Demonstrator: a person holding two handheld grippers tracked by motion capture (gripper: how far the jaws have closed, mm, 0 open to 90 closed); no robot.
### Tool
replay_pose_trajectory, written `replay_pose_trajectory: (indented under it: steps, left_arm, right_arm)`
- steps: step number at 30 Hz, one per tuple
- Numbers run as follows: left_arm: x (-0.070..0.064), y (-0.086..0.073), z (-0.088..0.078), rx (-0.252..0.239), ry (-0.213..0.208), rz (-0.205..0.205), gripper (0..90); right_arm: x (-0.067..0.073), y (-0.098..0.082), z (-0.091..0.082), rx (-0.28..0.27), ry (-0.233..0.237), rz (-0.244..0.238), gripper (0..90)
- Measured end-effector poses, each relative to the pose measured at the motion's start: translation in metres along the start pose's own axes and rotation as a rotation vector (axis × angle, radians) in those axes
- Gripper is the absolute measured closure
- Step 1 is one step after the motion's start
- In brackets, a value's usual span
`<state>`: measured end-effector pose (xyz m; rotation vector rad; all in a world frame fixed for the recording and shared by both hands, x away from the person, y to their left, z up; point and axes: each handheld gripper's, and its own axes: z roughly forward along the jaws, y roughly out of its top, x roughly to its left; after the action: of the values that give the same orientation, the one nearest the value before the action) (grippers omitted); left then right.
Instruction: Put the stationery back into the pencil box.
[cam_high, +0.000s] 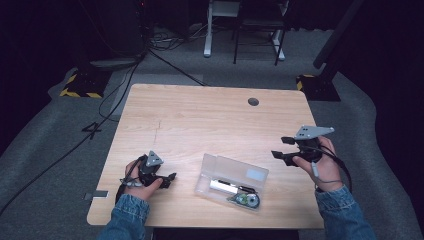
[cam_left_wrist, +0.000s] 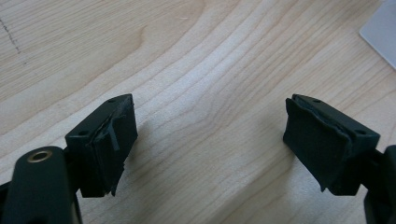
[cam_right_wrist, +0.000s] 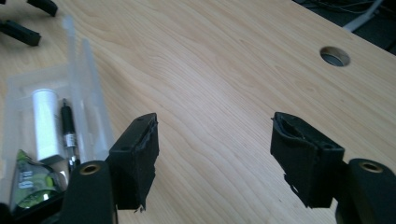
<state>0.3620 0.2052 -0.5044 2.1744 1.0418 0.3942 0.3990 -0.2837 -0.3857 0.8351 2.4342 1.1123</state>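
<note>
I am looking at the clear plastic case (cam_high: 231, 181), lying open in the lower middle of the high view, holding a white tube (cam_high: 223, 186), a black pen (cam_right_wrist: 68, 132) and a green-labelled packet (cam_high: 247, 200). My right gripper (cam_high: 281, 148) is hovering to the case's right, jaws spread and empty. My left gripper (cam_high: 171, 179) is resting low on the wooden surface (cam_high: 210, 120) at lower left, jaws also spread on nothing. I judge the contents are loaded; next I am closing the lid, which needs one gripper steadying the base.
</note>
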Motion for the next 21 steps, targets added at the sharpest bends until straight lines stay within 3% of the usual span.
replay_pose_trajectory:
  steps: [6, 12, 21]
  left_arm:
    - [0.006, 0.001, 0.001, -0.001, -0.003, -0.001, 16.9]
    - [0.012, -0.001, -0.001, 0.002, 0.001, 0.008, 16.9]
    - [0.012, -0.001, -0.001, 0.003, 0.004, 0.007, 16.5]
  right_arm:
    - [-0.026, -0.022, -0.007, -0.011, -0.032, 0.078, 29.9]
    - [-0.046, -0.044, -0.006, -0.020, -0.066, 0.127, 28.1]
    - [-0.064, -0.078, 0.012, -0.021, -0.065, 0.154, 25.2]
